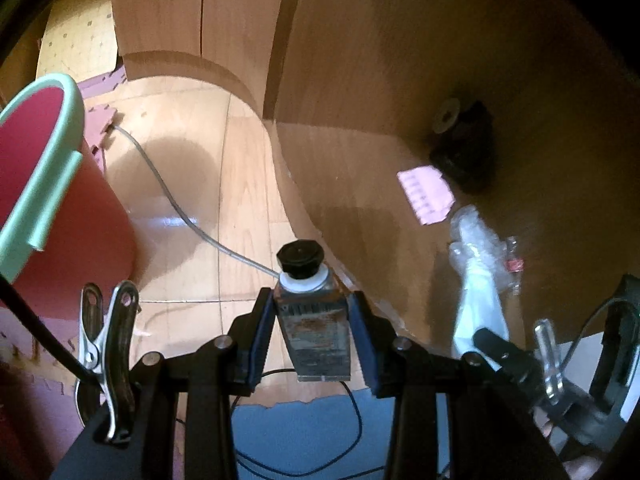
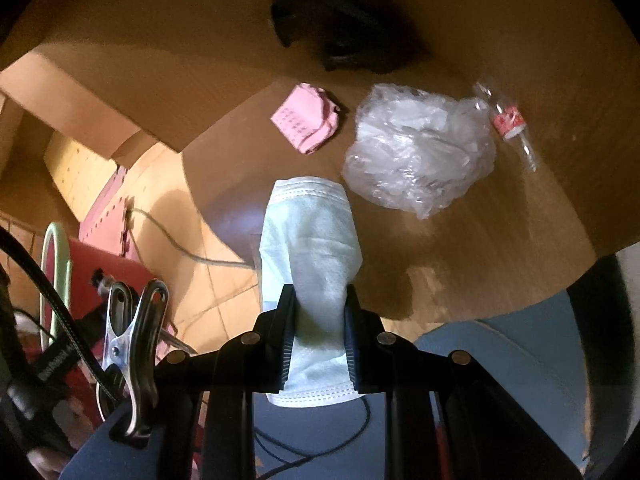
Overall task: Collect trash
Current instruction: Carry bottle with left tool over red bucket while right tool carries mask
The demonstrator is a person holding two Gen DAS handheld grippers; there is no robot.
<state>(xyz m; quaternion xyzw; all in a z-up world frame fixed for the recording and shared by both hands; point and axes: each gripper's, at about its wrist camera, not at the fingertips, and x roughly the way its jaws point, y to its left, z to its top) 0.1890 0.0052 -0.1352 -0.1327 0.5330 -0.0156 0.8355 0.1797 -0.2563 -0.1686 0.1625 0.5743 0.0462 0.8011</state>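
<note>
Left tongs (image 1: 312, 320) clamped on bottle (image 1: 314, 316); right tongs (image 2: 318, 320) pinching mask (image 2: 310, 256). Risk: limp mask slipping free before reaching bin (image 1: 48, 184); bottle pivoting loose.

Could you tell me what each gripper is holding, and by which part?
Left gripper: a small black-capped bottle, clamped across its body. Right gripper: a pale face mask, pinched near its lower end.

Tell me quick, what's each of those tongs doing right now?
Left tongs: shut on a small black-capped bottle.
Right tongs: shut on a pale face mask.
</note>
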